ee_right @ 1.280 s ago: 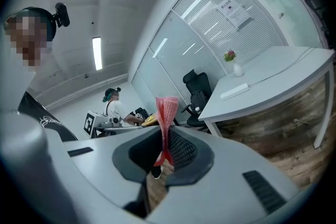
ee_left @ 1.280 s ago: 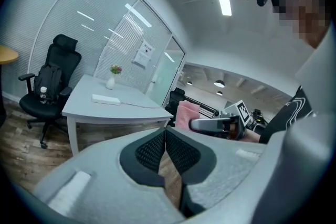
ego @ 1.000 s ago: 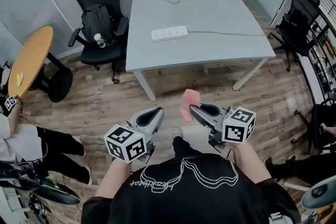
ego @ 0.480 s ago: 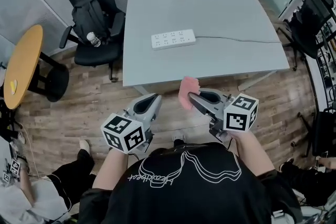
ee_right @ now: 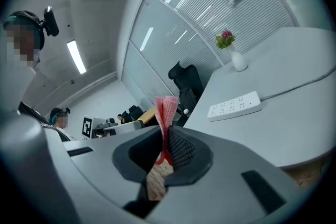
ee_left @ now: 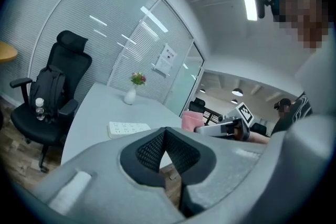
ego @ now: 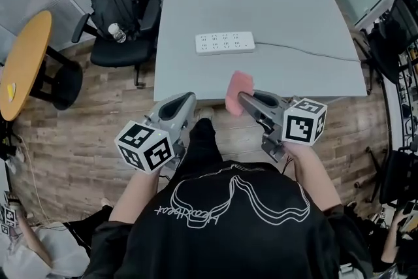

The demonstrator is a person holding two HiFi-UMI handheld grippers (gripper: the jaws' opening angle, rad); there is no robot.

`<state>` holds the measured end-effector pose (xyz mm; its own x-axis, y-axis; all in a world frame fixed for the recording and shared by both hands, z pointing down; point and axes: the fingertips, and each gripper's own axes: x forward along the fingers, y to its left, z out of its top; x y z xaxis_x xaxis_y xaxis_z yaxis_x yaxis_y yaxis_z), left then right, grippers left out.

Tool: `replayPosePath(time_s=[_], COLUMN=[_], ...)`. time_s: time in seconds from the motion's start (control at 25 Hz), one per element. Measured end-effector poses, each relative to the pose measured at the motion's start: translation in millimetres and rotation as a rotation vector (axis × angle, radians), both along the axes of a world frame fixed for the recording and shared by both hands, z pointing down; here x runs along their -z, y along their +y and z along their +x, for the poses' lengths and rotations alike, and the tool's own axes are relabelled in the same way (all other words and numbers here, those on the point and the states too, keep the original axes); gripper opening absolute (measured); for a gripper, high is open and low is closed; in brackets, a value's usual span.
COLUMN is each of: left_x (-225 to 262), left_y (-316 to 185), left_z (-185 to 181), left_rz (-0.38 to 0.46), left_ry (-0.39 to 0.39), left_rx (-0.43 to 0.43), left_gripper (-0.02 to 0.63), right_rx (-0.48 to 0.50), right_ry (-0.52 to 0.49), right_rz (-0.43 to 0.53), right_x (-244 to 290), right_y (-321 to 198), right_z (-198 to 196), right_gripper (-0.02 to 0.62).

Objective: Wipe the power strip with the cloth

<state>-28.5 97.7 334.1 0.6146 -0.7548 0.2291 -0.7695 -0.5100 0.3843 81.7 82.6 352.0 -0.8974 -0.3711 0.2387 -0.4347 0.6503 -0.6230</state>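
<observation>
The white rectangular plastic power strip lies flat near the middle of the pale grey desk, its long axis running left to right across the head view, roughly parallel to the desk's near edge, with its thin grey cable trailing off from the right end. Between the strip and the near edge the desk is bare. At that edge hangs the folded pink mesh cloth, pinched upright in the right gripper, whose jaws are clamped on its lower part so most of it stands free above them. From this gripper the strip lies ahead and a little to the left, well apart and untouched. The left gripper sits off the desk over the wooden floor, just short of the near left corner, jaws pressed together with nothing between them. The cloth-bearing right gripper seems better placed: its reach would likely go forward and leftward, then sweep along the strip's length
</observation>
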Motion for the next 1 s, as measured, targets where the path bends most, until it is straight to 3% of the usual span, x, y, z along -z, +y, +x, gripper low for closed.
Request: replayPosePath(time_s=[0.2,0.6,0.88,1.0], left_x=[0.4,-29.9,-54.9,-60.9], left_y=[-45.8,-139.1,-235.7,-243.3], left_z=[-25.2,-24.7,-88.2,-88.7], left_rz=[0.022,-0.051,-0.133,-0.147], left_ry=[0.015,-0.078,-0.066,-0.060], left_rx=[0.054,-0.065,-0.078,-0.076], left_gripper=[0.011,0.011,0.011,0.011], right_rx=[-0.024,0.023,0.050,0.068], right_ry=[-0.019,0.015,0.053,0.073], right_rz=[-0.065,-0.172,-0.279,-0.301], right_x=[-5.0,-33.7,-60.5,-70.6], right_y=[-45.1,-129.8,-220.5,-226.0], right_z=[-12.0,-46.2,-118.0,-121.4], right_gripper=[0.031,0.032,0.032,0.032])
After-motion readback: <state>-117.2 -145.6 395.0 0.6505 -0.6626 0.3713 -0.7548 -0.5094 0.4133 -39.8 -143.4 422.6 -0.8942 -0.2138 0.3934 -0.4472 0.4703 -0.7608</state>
